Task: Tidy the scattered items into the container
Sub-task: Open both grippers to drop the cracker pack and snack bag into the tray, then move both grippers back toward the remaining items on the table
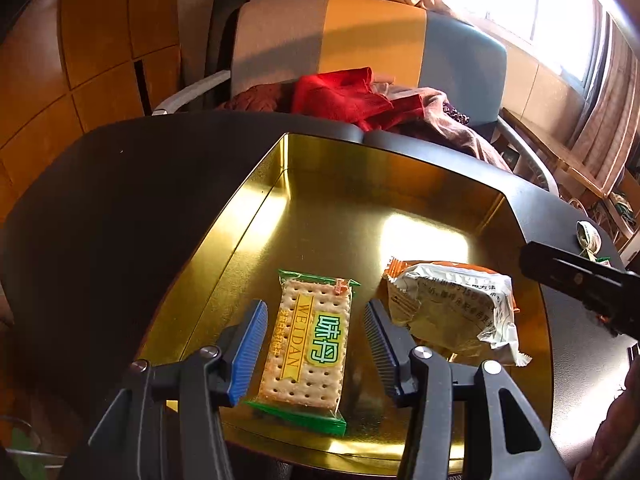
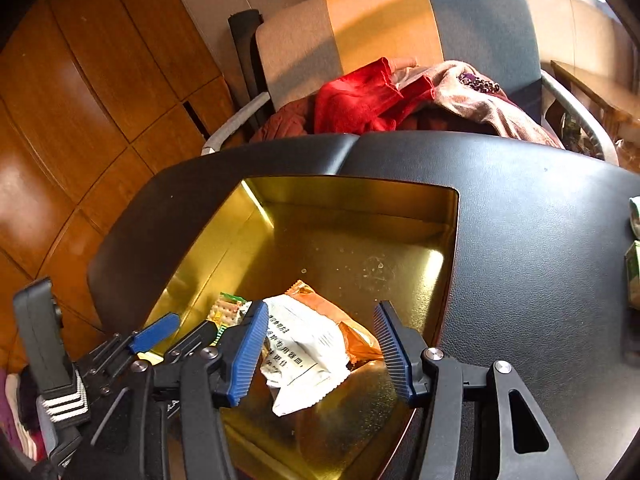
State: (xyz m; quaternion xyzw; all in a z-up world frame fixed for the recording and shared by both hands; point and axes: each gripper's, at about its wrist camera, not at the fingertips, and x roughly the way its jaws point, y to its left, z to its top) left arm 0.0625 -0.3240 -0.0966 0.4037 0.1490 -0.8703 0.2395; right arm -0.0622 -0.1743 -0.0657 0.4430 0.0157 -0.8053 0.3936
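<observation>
We see the cracker packet (image 1: 306,340) and orange snack bag (image 1: 452,312) lying side by side in the gold tin (image 1: 256,216) on the black table (image 1: 120,208). Left gripper (image 1: 316,344) spread above the crackers; right gripper (image 2: 320,350) spread over the bag.

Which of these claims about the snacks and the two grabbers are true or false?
1. The cracker pack lies in the gold tin. True.
2. The left gripper is clamped shut on it. False: its jaws stand open either side.
3. The tin holds only one packet. False: a crumpled orange packet lies beside the crackers.
4. The right gripper is open above the orange packet. True.
5. Clothes lie on the chair behind. True.
</observation>
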